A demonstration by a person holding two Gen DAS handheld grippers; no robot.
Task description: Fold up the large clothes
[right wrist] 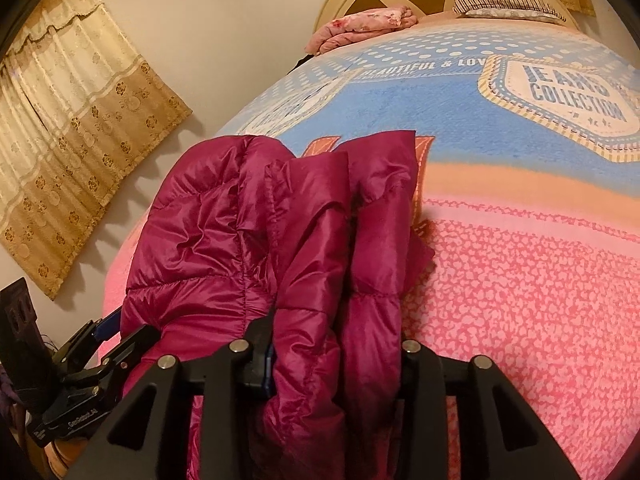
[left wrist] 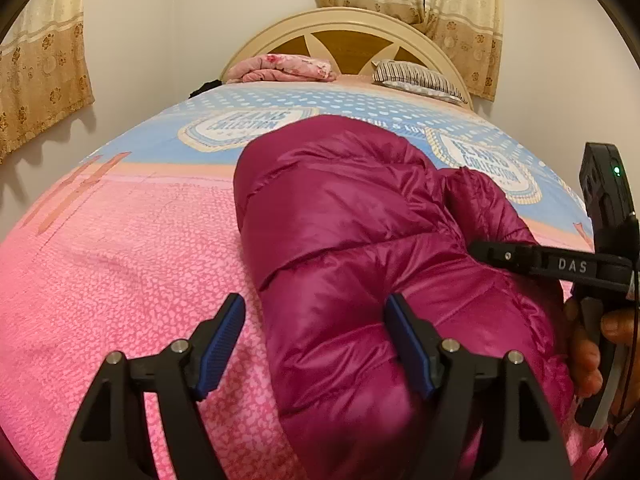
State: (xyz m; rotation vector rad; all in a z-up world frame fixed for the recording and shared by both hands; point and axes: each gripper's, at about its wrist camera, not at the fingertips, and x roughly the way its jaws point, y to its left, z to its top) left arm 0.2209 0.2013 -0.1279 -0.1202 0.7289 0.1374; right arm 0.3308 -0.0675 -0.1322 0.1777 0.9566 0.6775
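Left tongs [left wrist: 316,344] gaping over magenta puffer jacket [left wrist: 360,216] edge, right tongs [right wrist: 336,356] part-open, jacket between.

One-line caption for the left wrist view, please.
Left claw open over the edge of a folded magenta puffer jacket on a pink-and-blue bedspread.

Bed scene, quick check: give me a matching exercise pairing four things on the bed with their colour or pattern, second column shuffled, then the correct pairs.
Things:
1. puffer jacket
2. folded blanket
3. pillow
4. left gripper pads

Colours or patterns:
A. blue
B. dark stripes
C. glossy magenta
D. pink floral

Pairs: 1-C, 2-D, 3-B, 4-A
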